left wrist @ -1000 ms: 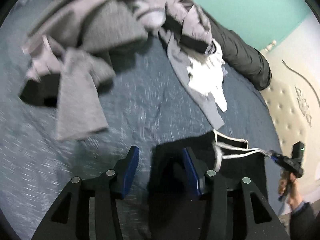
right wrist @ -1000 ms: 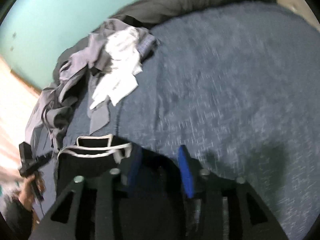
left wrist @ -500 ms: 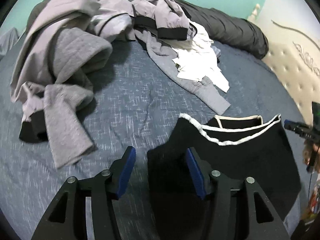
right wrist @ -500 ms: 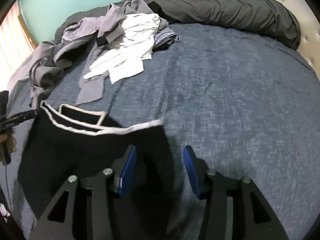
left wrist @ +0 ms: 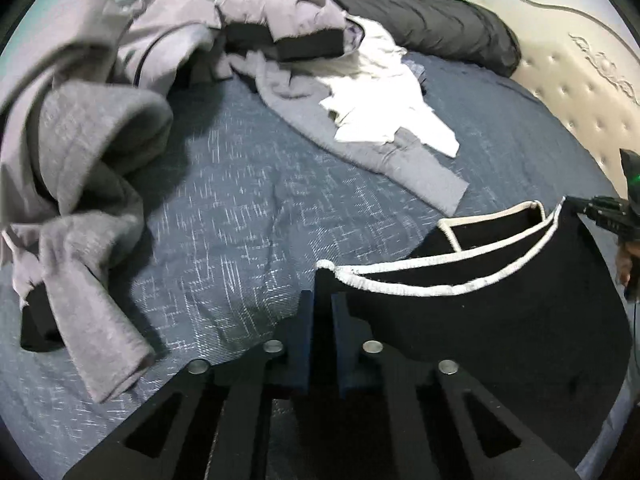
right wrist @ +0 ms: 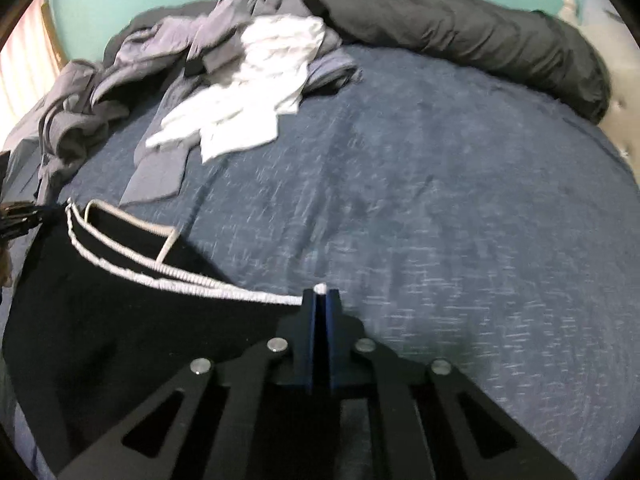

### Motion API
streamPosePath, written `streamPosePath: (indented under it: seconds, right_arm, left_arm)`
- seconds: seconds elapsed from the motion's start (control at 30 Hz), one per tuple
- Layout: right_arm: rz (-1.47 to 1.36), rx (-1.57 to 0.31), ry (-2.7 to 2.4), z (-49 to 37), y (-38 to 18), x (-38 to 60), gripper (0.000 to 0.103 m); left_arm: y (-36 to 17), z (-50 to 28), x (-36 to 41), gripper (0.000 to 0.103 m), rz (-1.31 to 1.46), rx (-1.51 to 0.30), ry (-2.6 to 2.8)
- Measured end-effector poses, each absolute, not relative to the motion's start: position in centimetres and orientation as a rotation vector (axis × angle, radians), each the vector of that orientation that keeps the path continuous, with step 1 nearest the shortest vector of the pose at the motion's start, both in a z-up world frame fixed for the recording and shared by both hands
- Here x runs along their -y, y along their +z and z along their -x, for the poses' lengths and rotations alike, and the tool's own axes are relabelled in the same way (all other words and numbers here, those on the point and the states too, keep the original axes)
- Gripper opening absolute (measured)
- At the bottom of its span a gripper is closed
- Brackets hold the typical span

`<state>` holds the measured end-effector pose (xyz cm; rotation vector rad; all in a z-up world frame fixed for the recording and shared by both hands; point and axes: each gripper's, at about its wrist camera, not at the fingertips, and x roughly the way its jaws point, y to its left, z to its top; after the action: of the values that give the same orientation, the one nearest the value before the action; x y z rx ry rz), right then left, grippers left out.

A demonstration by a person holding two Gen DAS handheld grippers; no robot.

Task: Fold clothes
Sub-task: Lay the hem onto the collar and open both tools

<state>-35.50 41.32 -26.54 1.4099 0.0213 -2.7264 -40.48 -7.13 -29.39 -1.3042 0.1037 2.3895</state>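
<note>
Both sets of jaws pinching corners of black garment [left wrist: 500, 328] waistband; soft, limp, likely saggy; best gripped along white-trimmed edge.

left gripper [left wrist: 320, 304] clamping black garment [left wrist: 500, 320], bed [left wrist: 240, 220]

No readable text, no labels or brands (clothes and bedding plain), no numbers

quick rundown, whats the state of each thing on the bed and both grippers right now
black garment: white-trimmed edge stretched between both grippers
left gripper: shut on the garment's corner
right gripper: shut on the opposite corner
grey clothes: crumpled, unfolded pile
white garment: rumpled, lying on the pile
dark duvet: bunched along the bed's far edge
</note>
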Motion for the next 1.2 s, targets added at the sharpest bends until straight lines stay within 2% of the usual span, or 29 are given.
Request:
streamPosePath:
  seconds: [0.2,0.33,0.57,0.67,0.7,0.73,0.83,0.93,1.03,1.2]
  right_arm:
    - [-1.314,0.036,-2.83,34.8,-23.3,-43.2,0.003]
    - [-1.343,0.112,-2.844,35.8,-22.8,-44.0,0.003]
    - [-1.507,0.091,-2.815,37.8,-26.8,-43.5,0.003]
    - [-1.528,0.11,-2.836,37.9,-27.5,-43.8,0.003]
    - [-1.542,0.136,-2.834,37.9,-27.5,-43.9,0.005]
    - [-1.555,0.165,-2.826,37.9,-27.5,-44.1,0.005]
    - [-1.511,0.19,-2.815,36.1,-25.8,-43.2,0.005]
    - [-1.409,0.298,-2.73,33.1,-23.6,-41.2,0.005]
    - [-1.333,0.409,-2.599,29.1,-22.3,-37.8,0.005]
    - [-1.372,0.399,-2.427,24.8,-23.0,-30.3,0.005]
  left_arm:
    - [-27.0,40.5,10.8,0.007,1.271,0.124,2.427]
    - [-27.0,41.0,11.4,0.007,1.287,0.161,2.433]
    - [-30.4,42.0,10.6,0.008,1.409,0.142,2.4]
    - [-30.9,41.9,10.9,0.019,1.422,0.146,2.425]
    - [-30.9,41.8,11.0,0.036,1.43,0.151,2.44]
    - [-30.7,41.4,11.2,0.044,1.434,0.165,2.442]
    - [-29.1,39.9,11.8,0.048,1.394,0.192,2.452]
    - [-27.4,37.6,12.3,0.055,1.364,0.254,2.474]
    - [-26.3,34.0,12.6,0.058,1.321,0.326,2.476]
    - [-25.9,27.4,12.9,0.059,1.288,0.4,2.481]
